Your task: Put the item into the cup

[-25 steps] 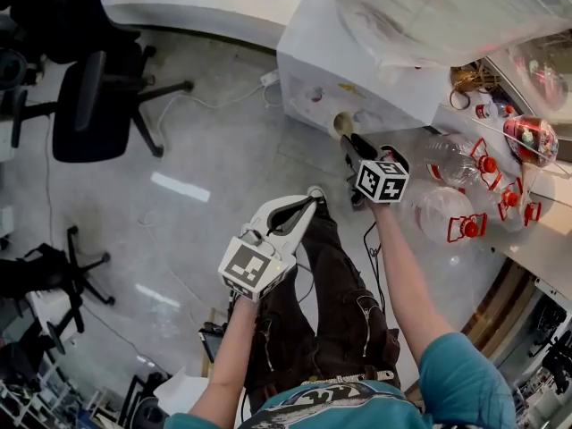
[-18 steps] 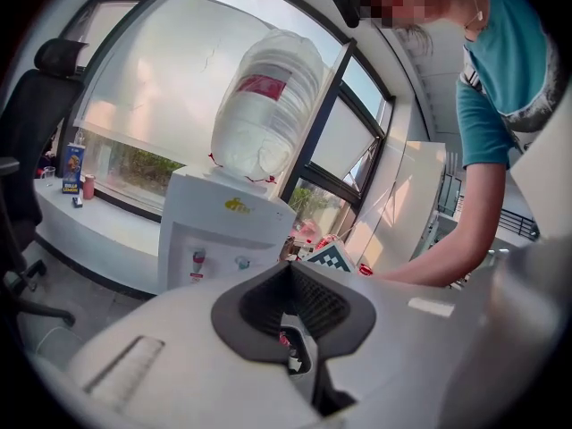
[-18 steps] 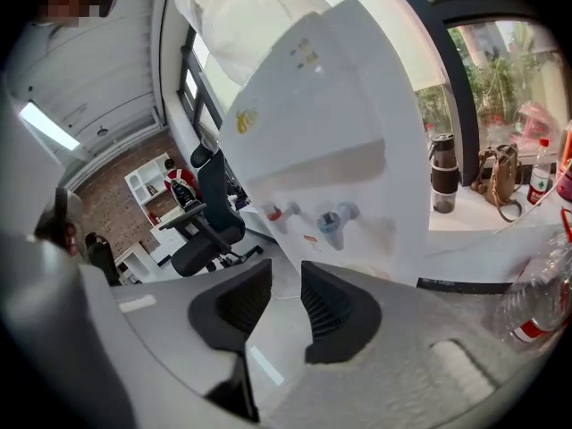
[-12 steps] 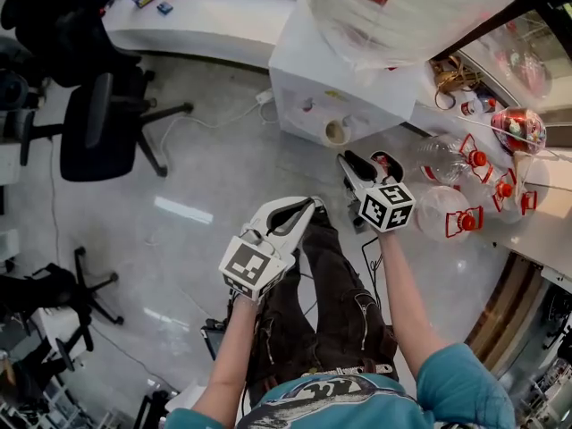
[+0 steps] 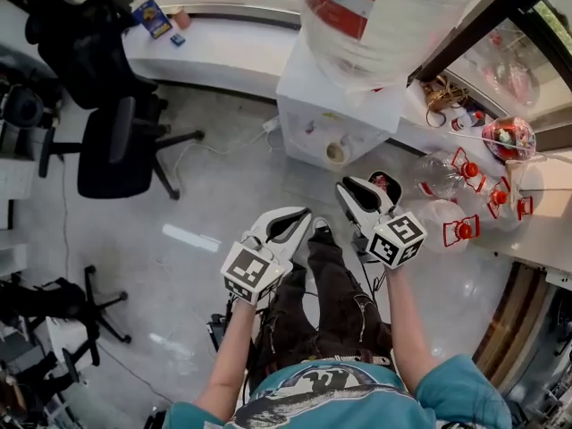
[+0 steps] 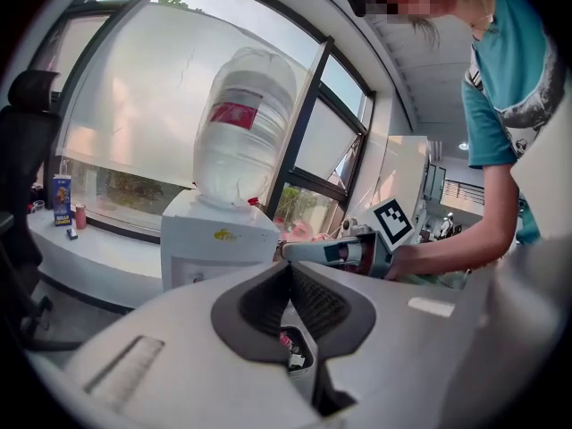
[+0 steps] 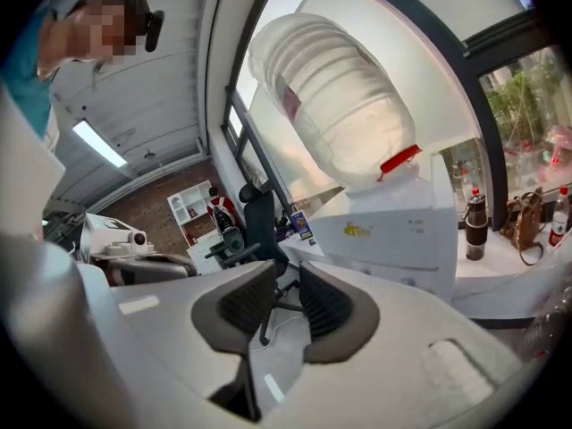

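Jaws of the right gripper (image 7: 286,295) stand slightly apart, with nothing between the ribbed pads but floor seen beyond. They have just been closing on empty air. The left gripper (image 6: 288,272) has its pads pressed together at the tips; whether anything sits in the slot lower down I cannot tell. Both grippers are held side by side in the air above the person's legs, the left one a little lower in the head view.

Beyond the right gripper's tips, and apart from them, the cup (image 5: 336,154) stands in the front recess of a white water dispenser (image 5: 308,105), under the big upturned bottle (image 5: 375,25). The item itself cannot be made out in any view. Clear jars (image 5: 444,211) with red clasps lie to the right of the dispenser, and a black office chair (image 5: 116,146) stands well off to the left.
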A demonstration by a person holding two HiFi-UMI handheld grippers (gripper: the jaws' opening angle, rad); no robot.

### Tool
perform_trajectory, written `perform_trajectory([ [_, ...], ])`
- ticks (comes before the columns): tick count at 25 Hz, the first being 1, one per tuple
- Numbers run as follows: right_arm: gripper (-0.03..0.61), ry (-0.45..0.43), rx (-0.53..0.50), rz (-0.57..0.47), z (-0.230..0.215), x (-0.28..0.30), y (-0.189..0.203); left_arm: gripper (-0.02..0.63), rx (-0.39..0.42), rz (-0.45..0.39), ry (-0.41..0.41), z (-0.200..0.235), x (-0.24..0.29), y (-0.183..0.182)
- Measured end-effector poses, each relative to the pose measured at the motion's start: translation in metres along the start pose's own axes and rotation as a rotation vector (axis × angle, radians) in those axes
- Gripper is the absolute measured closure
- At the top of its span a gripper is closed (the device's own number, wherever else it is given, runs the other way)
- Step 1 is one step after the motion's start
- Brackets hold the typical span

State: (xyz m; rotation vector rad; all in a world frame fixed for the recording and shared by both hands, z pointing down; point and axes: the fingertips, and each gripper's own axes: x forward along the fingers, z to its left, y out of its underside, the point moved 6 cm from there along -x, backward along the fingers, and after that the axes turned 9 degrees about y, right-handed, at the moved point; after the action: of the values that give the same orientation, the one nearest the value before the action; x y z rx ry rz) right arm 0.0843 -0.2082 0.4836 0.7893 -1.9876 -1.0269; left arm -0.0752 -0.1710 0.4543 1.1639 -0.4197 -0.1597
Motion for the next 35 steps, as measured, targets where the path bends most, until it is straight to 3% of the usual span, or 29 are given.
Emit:
perform_trajectory([
  [9,0.511,-0.063,-0.038,-0.074,0.057,-0.031,-0.034,0.6,0.05,-0.033,0.003,-0.028,-0.037,-0.028],
  [16,0.515,-0.067,-0.064,-0.088,0.096,-0.055,-0.037,0.6,0.056,-0.068,-0.004,-0.053,-0.072,-0.033],
  [27,0.529,-0.04,-0.093,-0.105,0.159,-0.096,-0.017,0.6,0.036,-0.099,0.042,-0.083,-0.121,-0.013],
  [35,0.559,-0.048,-0.11,-0.097,0.189,-0.11,-0.011,0.6,0.003,-0.07,0.087,-0.101,-0.137,0.005],
])
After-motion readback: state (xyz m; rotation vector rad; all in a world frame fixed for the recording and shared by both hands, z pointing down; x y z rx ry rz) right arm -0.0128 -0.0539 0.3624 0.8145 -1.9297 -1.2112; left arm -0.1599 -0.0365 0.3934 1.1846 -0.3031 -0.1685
